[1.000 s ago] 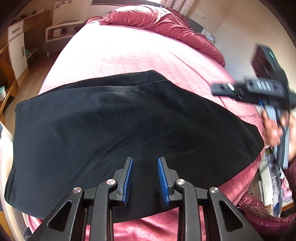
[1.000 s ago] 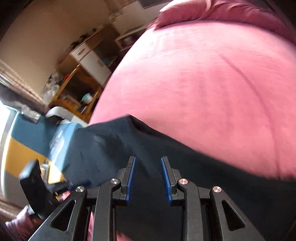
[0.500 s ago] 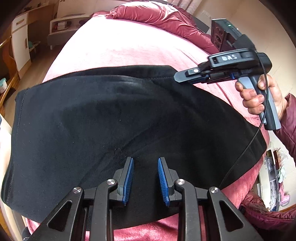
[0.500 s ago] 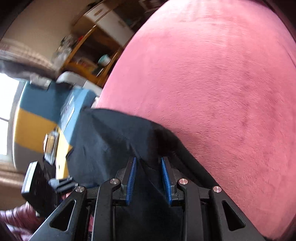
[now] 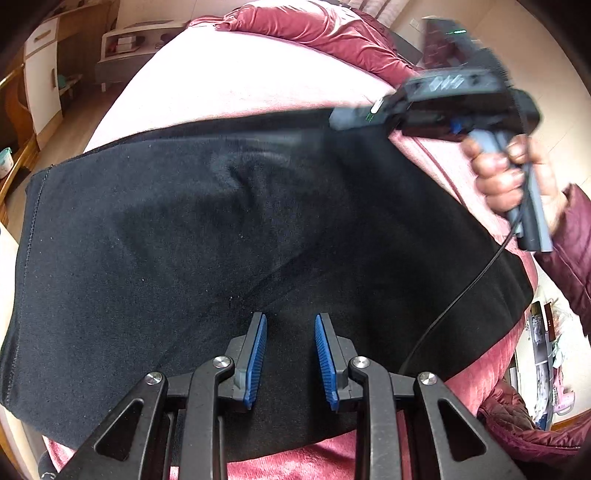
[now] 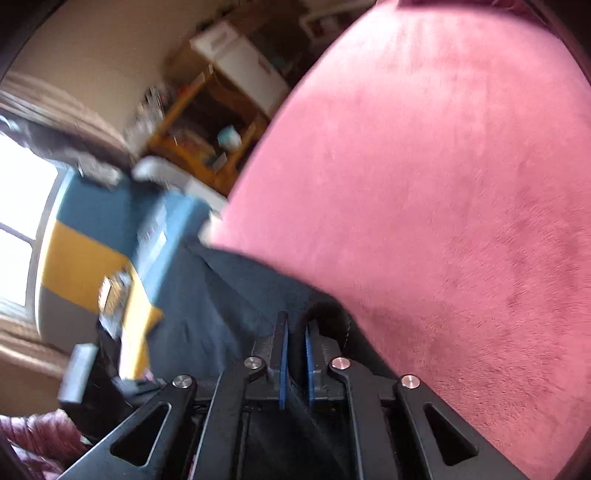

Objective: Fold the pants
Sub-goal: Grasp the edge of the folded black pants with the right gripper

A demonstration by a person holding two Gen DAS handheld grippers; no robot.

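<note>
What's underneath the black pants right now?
The black pants lie spread on a pink bed cover, which shows past their edges. Whatever sits directly beneath the fabric is covered. The right claw pinches one edge of them.

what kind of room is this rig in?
Most likely a home bedroom. The black pants lie on a bed with a pink cover, a bunched red quilt sits at its far end, and a white cabinet stands beside it.
</note>
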